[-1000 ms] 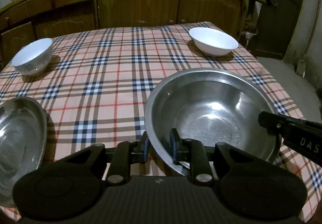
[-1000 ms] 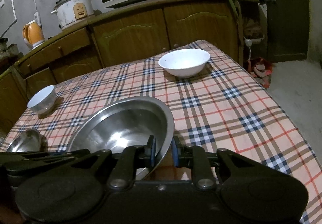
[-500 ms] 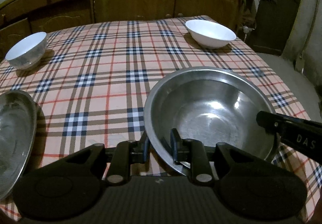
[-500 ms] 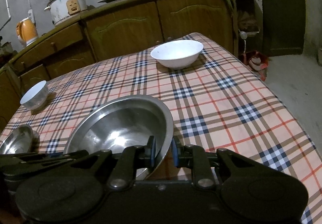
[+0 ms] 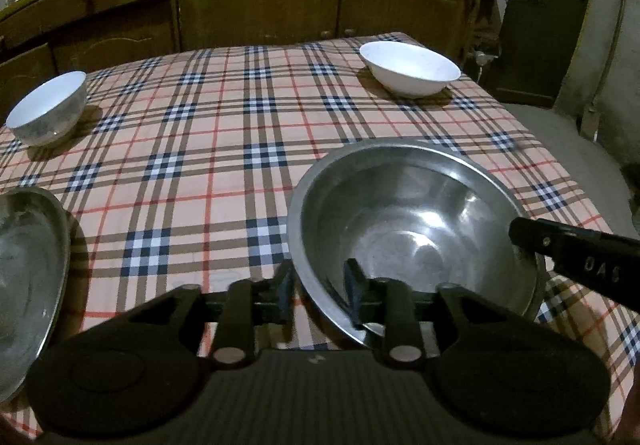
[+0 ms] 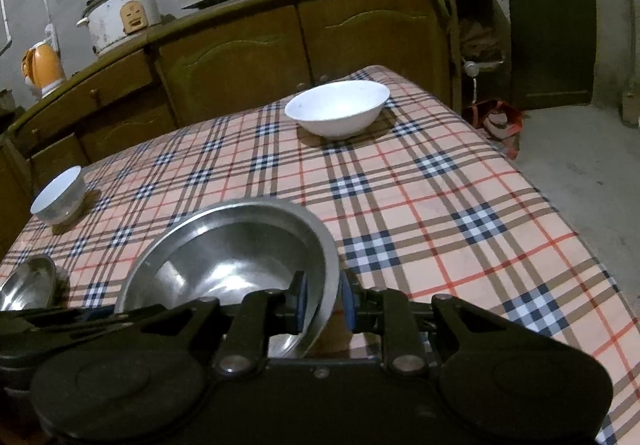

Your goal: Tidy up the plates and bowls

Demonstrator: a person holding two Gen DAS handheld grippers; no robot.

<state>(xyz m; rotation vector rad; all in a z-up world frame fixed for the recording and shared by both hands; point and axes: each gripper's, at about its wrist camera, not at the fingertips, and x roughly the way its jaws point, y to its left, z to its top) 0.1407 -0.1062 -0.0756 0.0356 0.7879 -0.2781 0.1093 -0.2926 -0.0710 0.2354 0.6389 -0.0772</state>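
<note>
- My left claw [image 5: 318, 287] has just been letting go: its jaws have opened around the near rim of the big steel bowl [image 5: 412, 221], and there is now a gap on the outer side where half a second back the pads pinched the metal.
- The rim sits between those fingers, but I am no longer squeezing it.
- My right claw [image 6: 323, 301] stays clenched on the opposite rim, one blue pad inside, one outside.
- The steel bowl sits at the near right of the checked tablecloth [image 5: 224, 149], apparently resting on it.
- I judge the bowl placed; the wide white bowl [image 5: 410, 69], small white bowl [image 5: 48, 107] and steel dish [image 5: 28, 265] are still scattered, well apart.
</note>
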